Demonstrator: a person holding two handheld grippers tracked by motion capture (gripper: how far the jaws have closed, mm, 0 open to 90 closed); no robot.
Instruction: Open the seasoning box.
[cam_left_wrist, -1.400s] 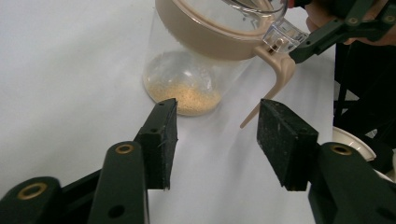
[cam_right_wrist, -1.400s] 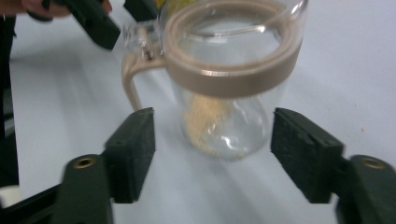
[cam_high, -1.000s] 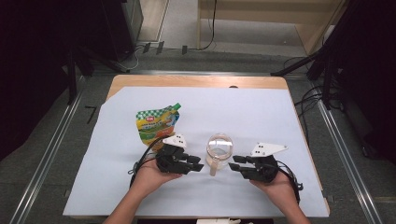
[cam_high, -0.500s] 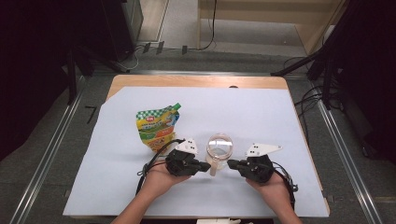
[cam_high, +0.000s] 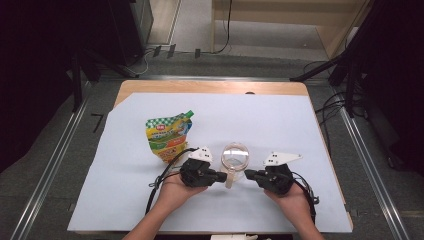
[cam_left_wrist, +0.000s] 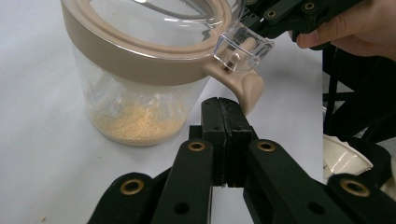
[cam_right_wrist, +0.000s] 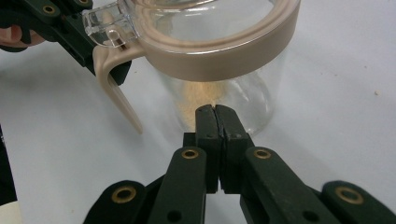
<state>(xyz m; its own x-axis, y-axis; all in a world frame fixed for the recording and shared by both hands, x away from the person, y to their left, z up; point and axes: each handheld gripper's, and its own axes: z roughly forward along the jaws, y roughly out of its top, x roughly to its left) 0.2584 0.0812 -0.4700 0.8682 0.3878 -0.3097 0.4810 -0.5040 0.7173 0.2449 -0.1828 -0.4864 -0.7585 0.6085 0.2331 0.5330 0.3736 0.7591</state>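
Observation:
A clear jar (cam_high: 235, 156) with a beige lid ring and a side handle (cam_high: 230, 177) stands on the white sheet, with pale grains (cam_left_wrist: 135, 123) at its bottom. My left gripper (cam_high: 222, 176) lies just left of the handle, jaws shut and empty; its own view shows its tips (cam_left_wrist: 225, 105) right below the handle (cam_left_wrist: 245, 86). My right gripper (cam_high: 248, 174) lies just right of the handle, also shut and empty, its tips (cam_right_wrist: 215, 112) close to the jar's glass wall (cam_right_wrist: 219, 51). A yellow-green pouch (cam_high: 168, 136) lies to the jar's left.
The white sheet (cam_high: 280, 120) covers most of the wooden table (cam_high: 210, 87). Cables (cam_high: 160, 177) trail from both grippers toward the front edge. Metal rails and dark stands flank the table on both sides.
My left gripper has shifted slightly right, closer to the jar's handle. The right gripper, the jar and the pouch have stayed in place.

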